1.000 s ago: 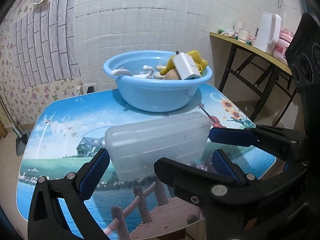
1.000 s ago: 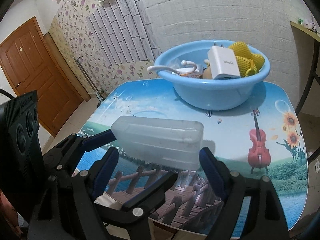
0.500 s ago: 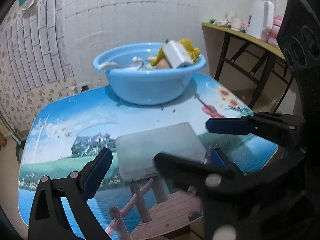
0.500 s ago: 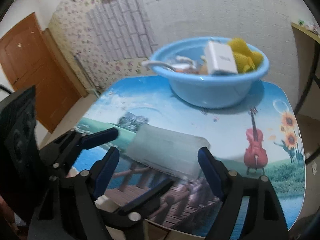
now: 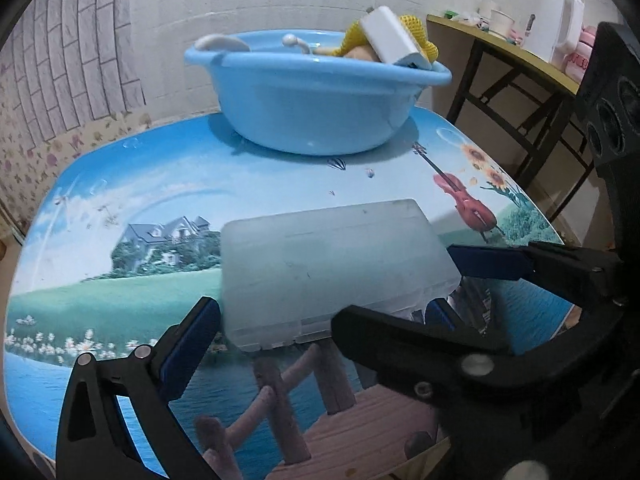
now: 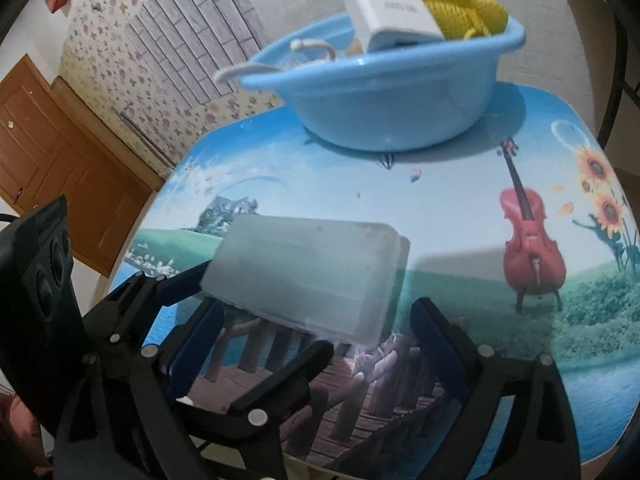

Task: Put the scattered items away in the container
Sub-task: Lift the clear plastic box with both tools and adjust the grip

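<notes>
A frosted clear plastic box point(image 5: 336, 264) lies on the picture-printed table point(image 5: 132, 296) near its front edge; it also shows in the right wrist view point(image 6: 308, 276). My left gripper point(image 5: 320, 324) is open, its blue-padded fingers point(image 5: 192, 340) on either side of the box's near end. My right gripper point(image 6: 316, 336) is open too and straddles the box from the other side. Whether any pad touches the box I cannot tell. The blue basin point(image 5: 316, 92) stands at the back of the table with a white box point(image 5: 394, 38), a yellow mesh thing point(image 6: 460, 4) and white cable in it.
A side table point(image 5: 508, 56) with a white kettle point(image 5: 556, 24) and cups stands at the right. A wall lies behind the basin. A brown door point(image 6: 52, 160) is at the left. The table's front edge is just below the grippers.
Both grippers have dropped lower and moved in closer around the box, which now lies flat on the table. The view has tilted down toward the table.
</notes>
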The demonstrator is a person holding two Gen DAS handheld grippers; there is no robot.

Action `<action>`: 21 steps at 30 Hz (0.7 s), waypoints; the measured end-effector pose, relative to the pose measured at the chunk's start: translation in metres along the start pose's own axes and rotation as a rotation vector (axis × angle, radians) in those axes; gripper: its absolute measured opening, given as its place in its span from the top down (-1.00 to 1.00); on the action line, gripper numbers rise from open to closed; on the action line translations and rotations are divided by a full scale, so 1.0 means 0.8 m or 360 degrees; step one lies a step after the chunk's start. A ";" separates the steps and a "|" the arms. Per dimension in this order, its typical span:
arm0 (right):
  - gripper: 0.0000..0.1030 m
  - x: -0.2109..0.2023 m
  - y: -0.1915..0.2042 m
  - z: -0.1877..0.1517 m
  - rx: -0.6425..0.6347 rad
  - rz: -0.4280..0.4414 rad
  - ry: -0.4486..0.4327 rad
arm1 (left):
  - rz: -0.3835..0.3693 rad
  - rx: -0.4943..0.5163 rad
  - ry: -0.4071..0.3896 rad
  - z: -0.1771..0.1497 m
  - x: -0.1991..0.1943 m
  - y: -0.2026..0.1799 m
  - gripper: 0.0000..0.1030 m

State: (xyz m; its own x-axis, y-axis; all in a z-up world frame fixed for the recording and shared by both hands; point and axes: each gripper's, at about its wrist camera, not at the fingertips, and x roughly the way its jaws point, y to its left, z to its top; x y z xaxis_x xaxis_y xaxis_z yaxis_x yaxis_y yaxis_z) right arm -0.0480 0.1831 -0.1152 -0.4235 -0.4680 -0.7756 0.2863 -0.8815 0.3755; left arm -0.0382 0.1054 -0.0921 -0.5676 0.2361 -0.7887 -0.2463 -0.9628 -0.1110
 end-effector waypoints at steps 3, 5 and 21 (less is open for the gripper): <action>-0.87 0.005 0.000 0.004 -0.0004 -0.0021 -0.0001 | -0.0018 -0.0004 -0.0013 0.003 0.002 0.001 -0.99; -0.87 0.008 0.000 0.006 -0.0003 -0.0014 -0.0001 | -0.0064 -0.0008 -0.0022 0.005 0.002 0.000 -0.99; -0.82 0.001 0.008 0.005 -0.0007 0.0107 -0.0015 | -0.0067 -0.0030 -0.0073 0.007 -0.015 -0.003 -0.96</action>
State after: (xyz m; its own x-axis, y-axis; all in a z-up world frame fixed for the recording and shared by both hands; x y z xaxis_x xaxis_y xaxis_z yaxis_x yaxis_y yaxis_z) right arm -0.0495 0.1768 -0.1113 -0.4116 -0.5266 -0.7438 0.3182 -0.8478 0.4242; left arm -0.0357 0.1056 -0.0791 -0.5927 0.2821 -0.7544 -0.2563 -0.9540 -0.1553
